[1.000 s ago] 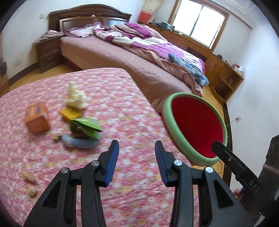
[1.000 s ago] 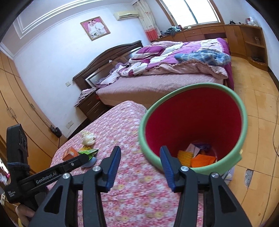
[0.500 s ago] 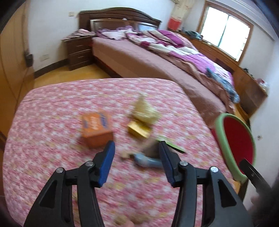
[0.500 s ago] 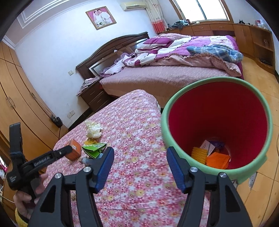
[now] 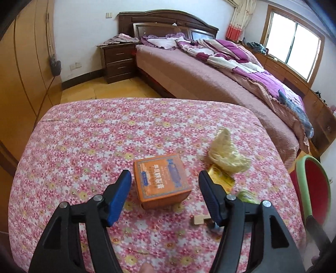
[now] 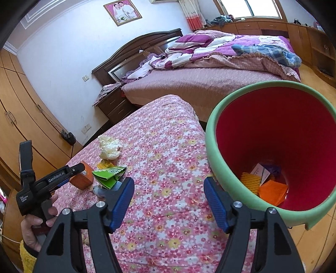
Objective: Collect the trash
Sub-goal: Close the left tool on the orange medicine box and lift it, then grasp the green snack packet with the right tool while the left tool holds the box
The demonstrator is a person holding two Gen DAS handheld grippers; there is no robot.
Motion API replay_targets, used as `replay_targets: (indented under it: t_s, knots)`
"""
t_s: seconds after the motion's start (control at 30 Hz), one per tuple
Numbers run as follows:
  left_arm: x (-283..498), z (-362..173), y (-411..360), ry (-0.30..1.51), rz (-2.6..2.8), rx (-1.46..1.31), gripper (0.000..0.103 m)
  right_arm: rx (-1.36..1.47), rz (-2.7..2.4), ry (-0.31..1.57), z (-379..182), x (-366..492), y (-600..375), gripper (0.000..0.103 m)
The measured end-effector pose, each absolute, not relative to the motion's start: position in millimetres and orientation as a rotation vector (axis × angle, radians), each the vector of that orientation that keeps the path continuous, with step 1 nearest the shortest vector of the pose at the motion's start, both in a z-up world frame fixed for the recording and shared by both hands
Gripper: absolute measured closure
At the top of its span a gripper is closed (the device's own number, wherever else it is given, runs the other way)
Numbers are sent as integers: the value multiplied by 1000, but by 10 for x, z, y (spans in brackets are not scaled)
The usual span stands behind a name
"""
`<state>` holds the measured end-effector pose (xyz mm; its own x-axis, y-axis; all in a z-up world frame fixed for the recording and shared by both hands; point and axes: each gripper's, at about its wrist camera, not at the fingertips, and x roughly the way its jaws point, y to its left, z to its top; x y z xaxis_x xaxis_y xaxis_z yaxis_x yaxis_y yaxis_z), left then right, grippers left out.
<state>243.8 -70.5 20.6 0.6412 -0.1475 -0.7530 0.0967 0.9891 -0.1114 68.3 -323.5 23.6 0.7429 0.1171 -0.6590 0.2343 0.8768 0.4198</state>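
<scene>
Matt cardboard orange box, floral cloth table cover, crinkled plastic bag

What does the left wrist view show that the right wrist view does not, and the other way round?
Only the left wrist view shows the printed top of the orange box between the open fingers of the left hand-held gripper, and a small wooden block. Only the right wrist view shows the trash inside the red bin and the framed photo. Both show the box, the crumpled yellowish bag, the floral cloth and the bed.
</scene>
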Motion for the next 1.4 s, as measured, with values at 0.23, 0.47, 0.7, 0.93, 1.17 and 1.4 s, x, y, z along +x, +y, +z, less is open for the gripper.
replay_targets:
  t_s: [0.23,0.47,0.7,0.93,1.17,1.4]
  knots:
    - [2538,62,-695,897,-128,-71,37,520,-59,754,165,729,-3252,32]
    - [2509,-12,-687,908,-194,-148,50,522,-56,758,160,737,-3241,32]
    - [2349,154,-664,858,-235,-156,51,509,-36,760,234,743,-3148,32]
    - [2164,279,-420,859,-208,-186,51,484,14,769,342,782,-2967,28]
    - [2057,334,-137,846,-147,-176,51,450,68,779,388,974,-2668,18]
    - [2114,305,45,836,-117,-168,51,399,101,799,335,1283,-2370,16]
